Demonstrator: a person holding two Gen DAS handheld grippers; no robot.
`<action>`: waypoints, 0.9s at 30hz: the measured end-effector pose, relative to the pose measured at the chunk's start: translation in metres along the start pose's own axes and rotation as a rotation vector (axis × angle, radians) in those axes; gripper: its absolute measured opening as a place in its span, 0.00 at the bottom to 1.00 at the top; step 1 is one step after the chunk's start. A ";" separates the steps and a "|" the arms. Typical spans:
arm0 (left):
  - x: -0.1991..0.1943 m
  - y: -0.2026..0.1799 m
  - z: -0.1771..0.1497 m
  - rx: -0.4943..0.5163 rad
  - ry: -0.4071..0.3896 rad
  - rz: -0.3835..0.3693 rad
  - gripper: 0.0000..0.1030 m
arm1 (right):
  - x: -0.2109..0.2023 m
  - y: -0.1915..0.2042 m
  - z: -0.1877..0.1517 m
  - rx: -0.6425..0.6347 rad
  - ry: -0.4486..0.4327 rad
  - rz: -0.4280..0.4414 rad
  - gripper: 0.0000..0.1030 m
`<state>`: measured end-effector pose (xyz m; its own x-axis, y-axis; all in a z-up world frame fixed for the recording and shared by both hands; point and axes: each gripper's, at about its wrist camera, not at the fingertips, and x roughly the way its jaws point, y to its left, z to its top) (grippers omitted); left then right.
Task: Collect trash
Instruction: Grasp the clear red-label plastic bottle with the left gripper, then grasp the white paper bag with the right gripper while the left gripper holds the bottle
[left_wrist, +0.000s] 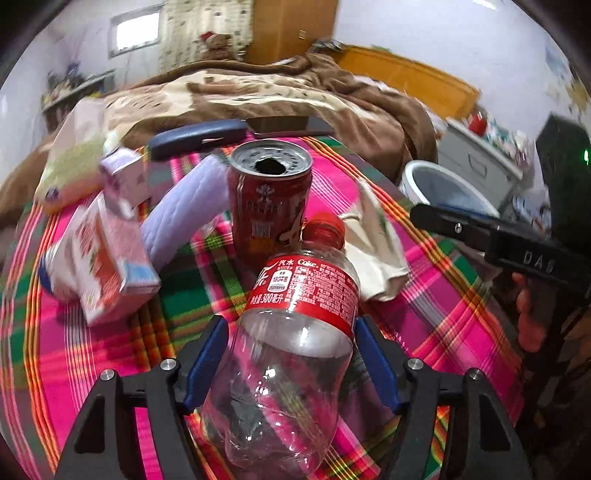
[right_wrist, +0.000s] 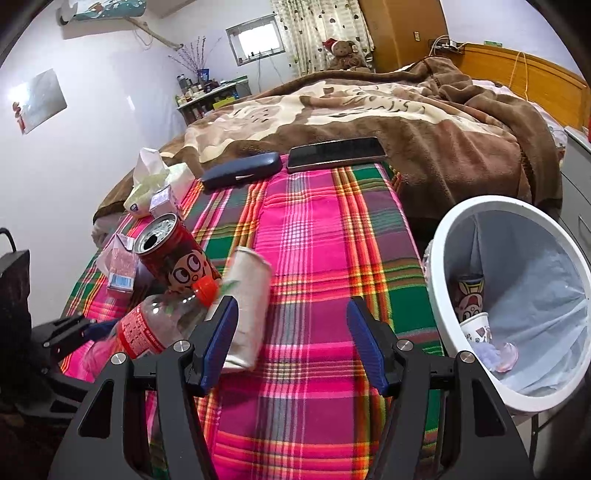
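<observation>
Left gripper (left_wrist: 290, 363) pinches the empty Coke bottle (left_wrist: 295, 332) across its lower body, both blue pads touching plastic just below the red label; cap points to 12 o'clock. The grip looks shallow and the clear wall is thin, so I judge it can squash or slip: I hold pressure steady, no extra squeeze.

Right gripper (right_wrist: 291, 343) is spread wide, nothing between the pads, hovering over the plaid cloth (right_wrist: 317, 258).

Just beyond the bottle cap at 12 o'clock stands the open red can (left_wrist: 269, 206), touching or nearly touching the cap. I lift straight up before swinging, or the cap tips the can.

At 2 o'clock from the bottle lies a pale can (right_wrist: 245, 306) on its side. At 9 to 10 o'clock are small cartons (left_wrist: 107, 258), blurred.

The white lined bin (right_wrist: 443, 266) sits off the cloth's edge at 3 o'clock in the right view, with cups already inside. My path: up, over the pale can, then release low inside the rim so the bottle doesn't bounce out.

Far at 12 o'clock are a glasses case (right_wrist: 242, 171) and phone (right_wrist: 336, 153): not trash, leave alone.
</observation>
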<state>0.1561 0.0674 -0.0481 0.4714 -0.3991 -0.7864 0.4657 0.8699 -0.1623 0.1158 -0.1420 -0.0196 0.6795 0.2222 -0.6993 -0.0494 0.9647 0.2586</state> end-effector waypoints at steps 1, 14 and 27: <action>-0.002 0.003 -0.002 -0.019 -0.005 -0.003 0.67 | 0.002 0.002 0.000 -0.001 0.004 0.003 0.61; -0.027 0.021 -0.041 -0.259 -0.127 0.070 0.65 | 0.023 0.018 -0.008 -0.045 0.060 -0.011 0.61; -0.019 0.019 -0.040 -0.284 -0.103 0.092 0.65 | 0.030 0.029 -0.018 -0.099 0.084 -0.005 0.61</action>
<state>0.1267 0.1032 -0.0603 0.5817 -0.3297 -0.7436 0.1971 0.9440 -0.2644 0.1217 -0.1054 -0.0447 0.6162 0.2249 -0.7548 -0.1213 0.9740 0.1912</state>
